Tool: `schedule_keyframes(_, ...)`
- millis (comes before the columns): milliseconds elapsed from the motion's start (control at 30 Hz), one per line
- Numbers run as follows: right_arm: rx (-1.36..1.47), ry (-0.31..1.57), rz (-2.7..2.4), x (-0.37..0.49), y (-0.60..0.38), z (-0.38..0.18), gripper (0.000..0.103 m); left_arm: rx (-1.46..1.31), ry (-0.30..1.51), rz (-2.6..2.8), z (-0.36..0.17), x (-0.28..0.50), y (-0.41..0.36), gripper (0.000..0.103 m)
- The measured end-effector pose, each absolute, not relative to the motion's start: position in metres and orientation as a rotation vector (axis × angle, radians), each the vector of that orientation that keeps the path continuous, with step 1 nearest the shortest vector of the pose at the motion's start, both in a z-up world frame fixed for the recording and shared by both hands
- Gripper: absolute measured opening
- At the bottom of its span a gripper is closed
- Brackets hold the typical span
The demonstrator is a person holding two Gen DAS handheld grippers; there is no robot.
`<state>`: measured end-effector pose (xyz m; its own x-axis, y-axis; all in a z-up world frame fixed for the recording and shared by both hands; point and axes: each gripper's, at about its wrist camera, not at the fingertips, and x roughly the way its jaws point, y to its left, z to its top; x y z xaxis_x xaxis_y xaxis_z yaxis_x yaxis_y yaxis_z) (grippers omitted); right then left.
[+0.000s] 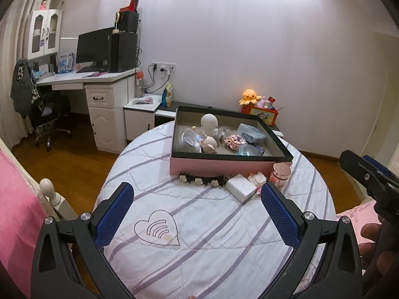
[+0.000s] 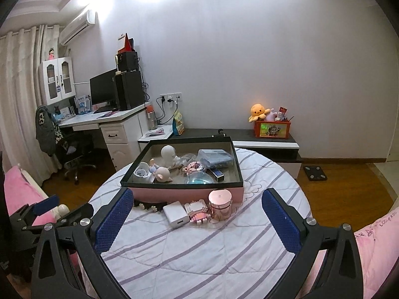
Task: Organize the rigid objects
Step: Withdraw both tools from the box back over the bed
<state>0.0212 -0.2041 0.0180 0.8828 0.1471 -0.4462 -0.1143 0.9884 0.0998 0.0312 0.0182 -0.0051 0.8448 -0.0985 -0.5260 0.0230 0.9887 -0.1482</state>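
A pink box (image 2: 189, 191) with a dark rim sits on the bed (image 2: 199, 249), at the far end of its striped quilt. Inside are small toys: a white figure (image 2: 169, 155), a pink pig (image 2: 162, 174), a clear ball (image 2: 199, 177) and a blue pouch (image 2: 216, 158). In front of the box, on the quilt, lie a black flower band (image 1: 203, 181), a white charger (image 2: 176, 213), a pink block toy (image 2: 198, 211) and a shiny pink jar (image 2: 220, 204). The jar stands upright, just beside the block toy.

The left hand-held gripper (image 1: 197, 215) hangs over the near part of the quilt, its blue fingers spread wide and holding nothing. The right hand-held gripper (image 2: 197, 221) is beside it, pointing at the box, spread wide and empty too. Both are well apart from the things.
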Motion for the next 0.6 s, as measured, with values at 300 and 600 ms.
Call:
schedule_keyframes(300, 0.074, 0.481, 0.132, 0.0194, -0.2035, 0.0146, 0.103, -0.136, 0.551, -0.071, -0.0035, 0.0257, 0.0167, 0.103)
schedule_keyframes(600, 0.074, 0.484, 0.13, 0.0178, -0.2044, 0.0135, 0.103, -0.133, 0.552, -0.083, -0.004, 0.0241, 0.0119, 0.103)
